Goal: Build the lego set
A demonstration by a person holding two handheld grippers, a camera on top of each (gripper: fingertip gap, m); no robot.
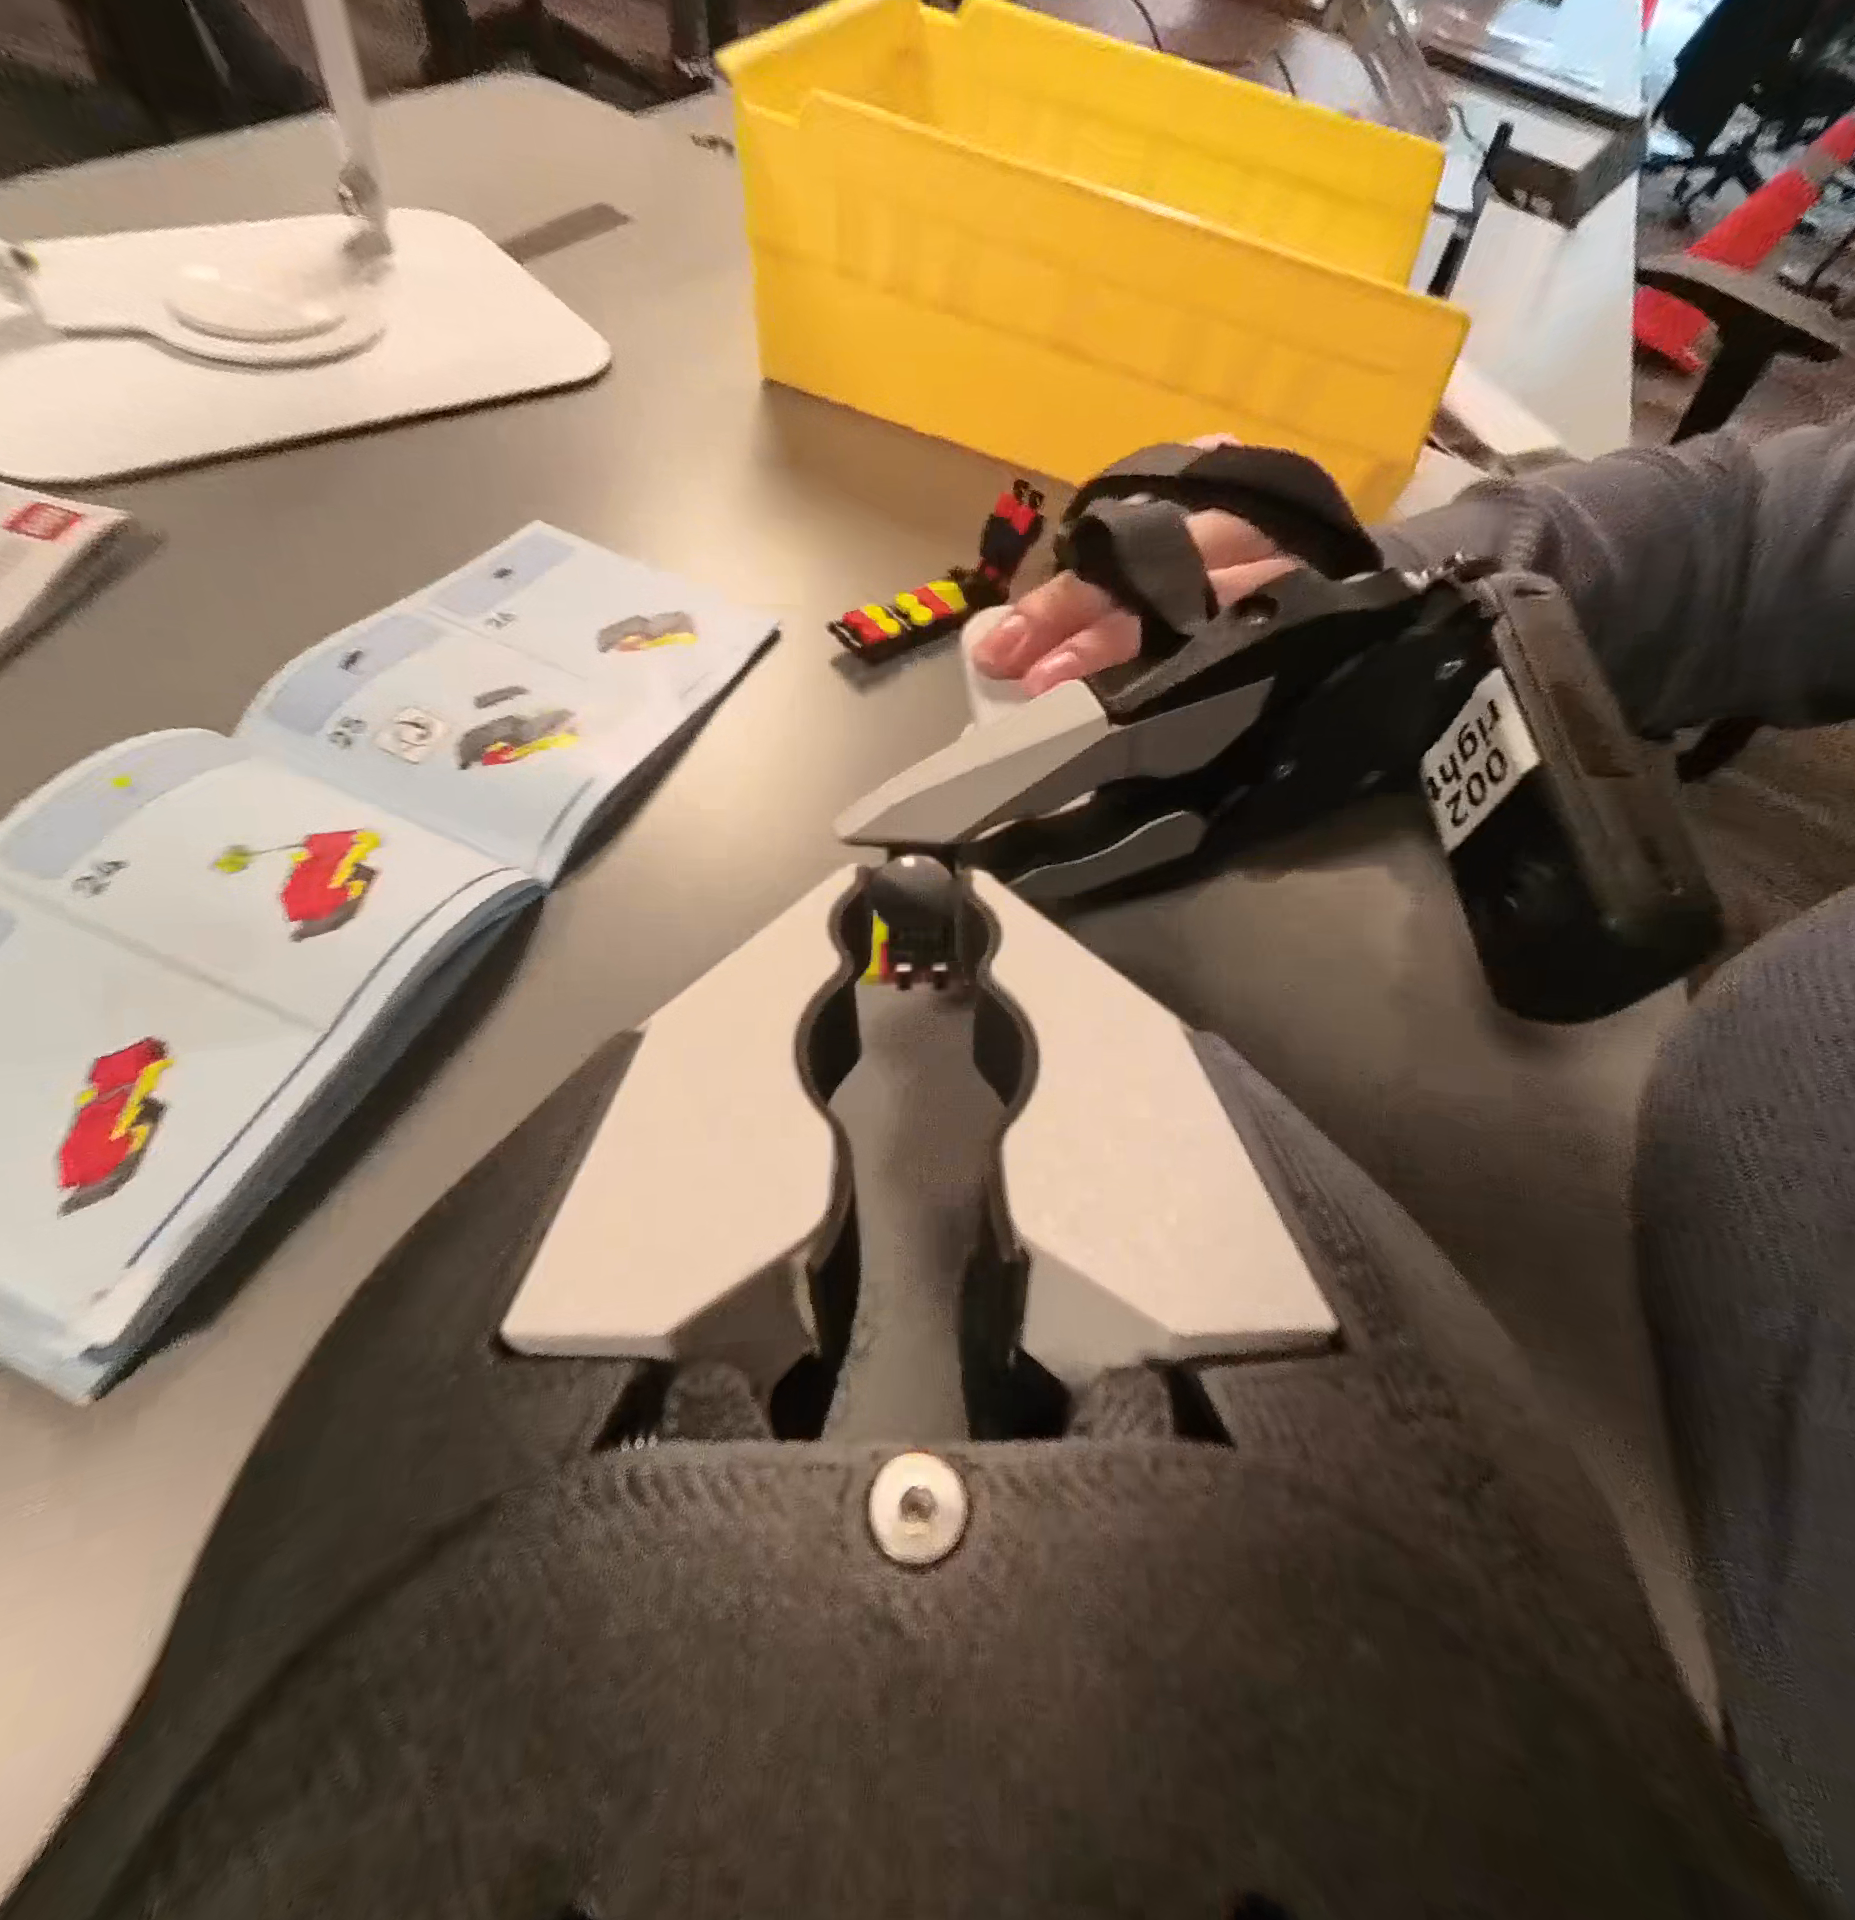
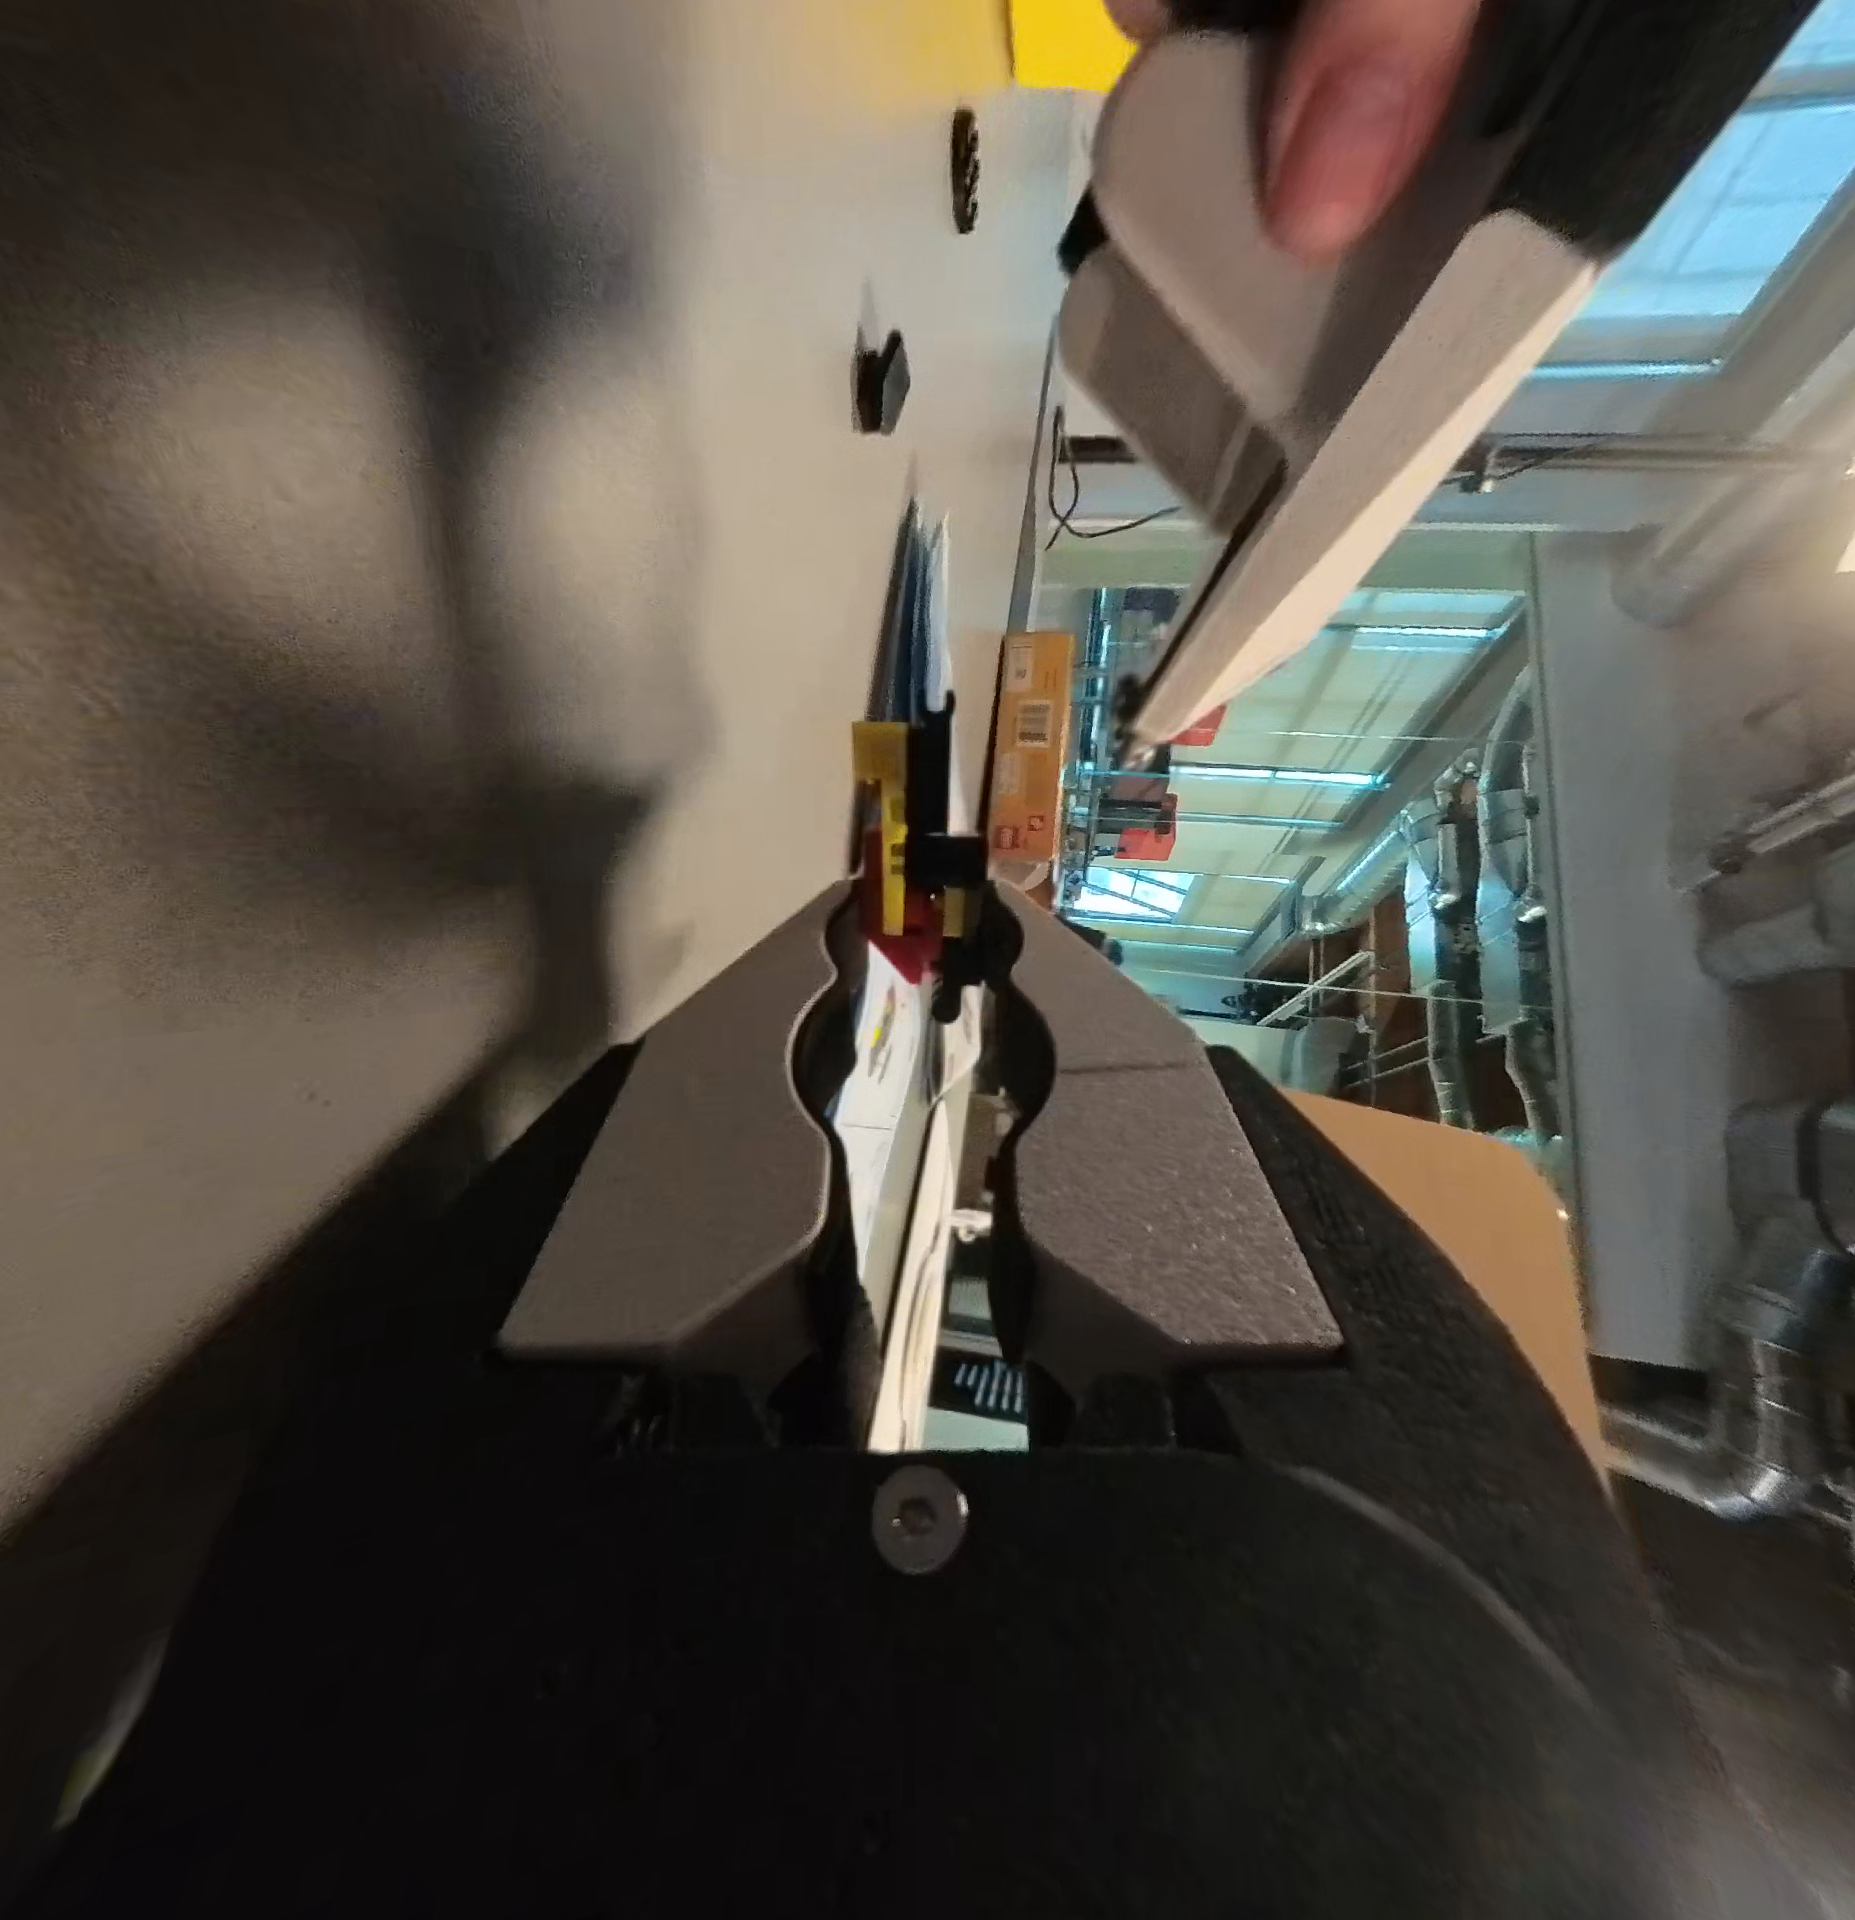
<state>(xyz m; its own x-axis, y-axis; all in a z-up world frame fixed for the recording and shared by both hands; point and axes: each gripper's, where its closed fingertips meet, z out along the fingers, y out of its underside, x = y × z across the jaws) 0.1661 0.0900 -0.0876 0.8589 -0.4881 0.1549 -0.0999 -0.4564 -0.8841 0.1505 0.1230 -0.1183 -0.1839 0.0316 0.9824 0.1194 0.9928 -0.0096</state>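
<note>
Right now a small black, red and yellow lego piece (image 1: pixel 910 928) sits clenched between the tips of the left gripper (image 1: pixel 910 914), held above the table (image 1: pixel 684 499). The right gripper (image 1: pixel 902 831) comes in from the right, its tips just beside that piece; in its own view its jaws pinch a black, red and yellow lego build (image 2: pixel 918 862). Farther off lie a striped lego strip (image 1: pixel 902 613), an open manual (image 1: pixel 310 862) and a yellow bin (image 1: pixel 1089 281).
</note>
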